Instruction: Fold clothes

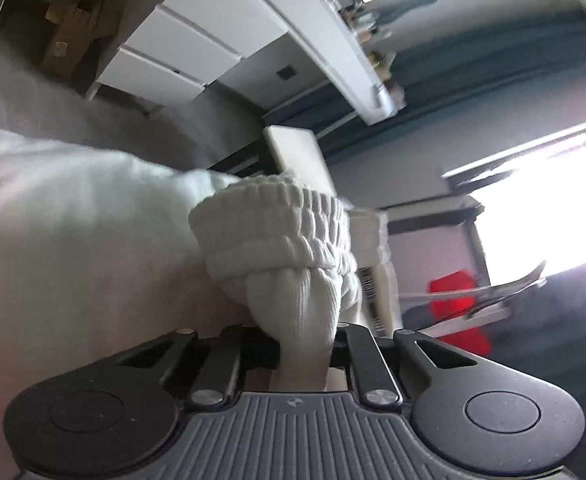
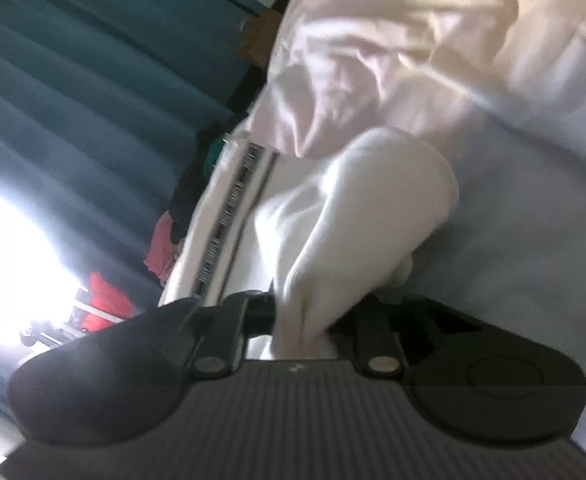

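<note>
You are working over a bed point(image 2: 533, 208) covered by a pale, smooth sheet. A crumpled cream and pale pink duvet point(image 2: 393, 40) lies bunched on it at the far end. A white garment point(image 2: 373, 200) rests on the sheet just beside the duvet, one bunched end lifted off the surface.

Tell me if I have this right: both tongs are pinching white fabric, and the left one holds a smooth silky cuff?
Not quite. The left tongs pinch a white ribbed knit cuff, thick and ridged, as the left wrist view shows. The right tongs do pinch white fabric.
</note>
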